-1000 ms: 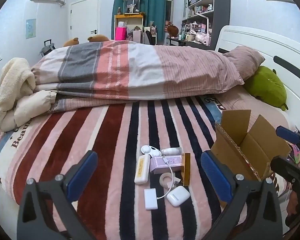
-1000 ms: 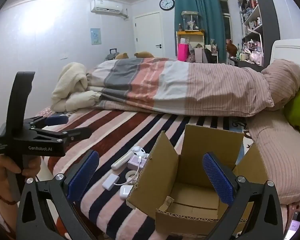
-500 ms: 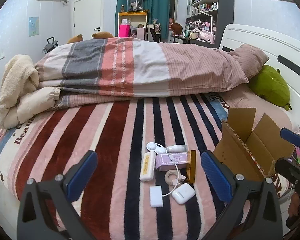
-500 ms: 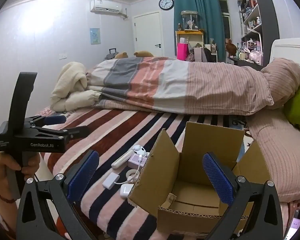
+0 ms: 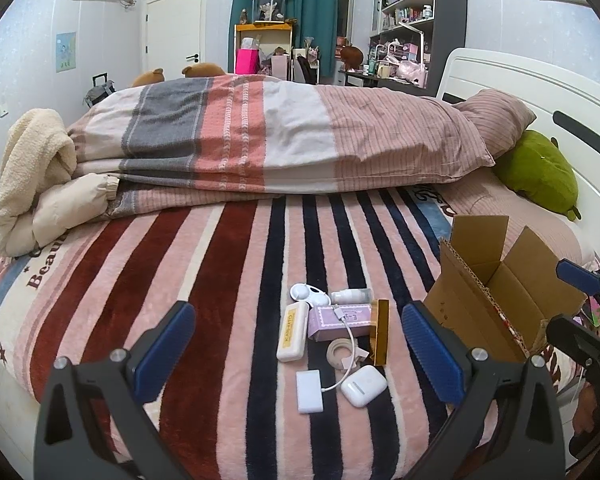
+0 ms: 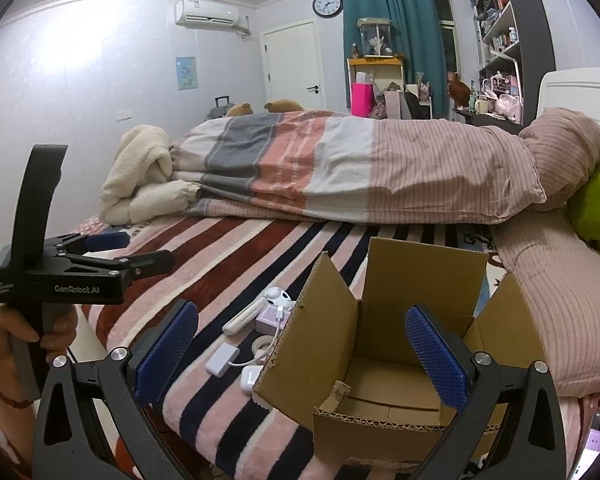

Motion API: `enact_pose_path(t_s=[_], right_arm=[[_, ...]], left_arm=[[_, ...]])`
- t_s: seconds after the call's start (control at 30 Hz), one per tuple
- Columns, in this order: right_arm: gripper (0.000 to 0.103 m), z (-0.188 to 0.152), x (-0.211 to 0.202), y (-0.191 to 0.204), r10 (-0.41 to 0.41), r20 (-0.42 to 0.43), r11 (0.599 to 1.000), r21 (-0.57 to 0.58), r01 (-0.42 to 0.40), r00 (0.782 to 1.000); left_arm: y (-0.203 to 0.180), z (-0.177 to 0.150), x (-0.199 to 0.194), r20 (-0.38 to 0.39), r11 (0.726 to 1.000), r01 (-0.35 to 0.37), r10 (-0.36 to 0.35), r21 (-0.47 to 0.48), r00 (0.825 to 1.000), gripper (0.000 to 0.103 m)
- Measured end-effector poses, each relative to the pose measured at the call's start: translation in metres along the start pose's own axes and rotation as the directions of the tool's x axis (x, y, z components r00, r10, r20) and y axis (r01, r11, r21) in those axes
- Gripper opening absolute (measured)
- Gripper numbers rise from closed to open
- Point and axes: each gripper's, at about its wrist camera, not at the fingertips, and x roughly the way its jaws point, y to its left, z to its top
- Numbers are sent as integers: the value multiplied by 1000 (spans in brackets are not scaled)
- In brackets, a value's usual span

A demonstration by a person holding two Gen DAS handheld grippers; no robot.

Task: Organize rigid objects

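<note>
The left wrist camera is looking from the bed's near edge across the striped blanket toward the far wall, with the small items close ahead. The right wrist camera is sitting further right, facing the same way, close over the cardboard box. Both views are sharing the box, the items and the folded duvet
</note>
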Motion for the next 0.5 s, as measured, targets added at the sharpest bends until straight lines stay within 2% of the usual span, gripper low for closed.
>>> enact_pose_path(t_s=[0.5], right_arm=[[103, 1, 0, 1, 2, 0, 1000, 0, -2, 1000]], left_arm=[[0, 0, -2, 1, 1000, 1, -1, 1, 1000, 103]])
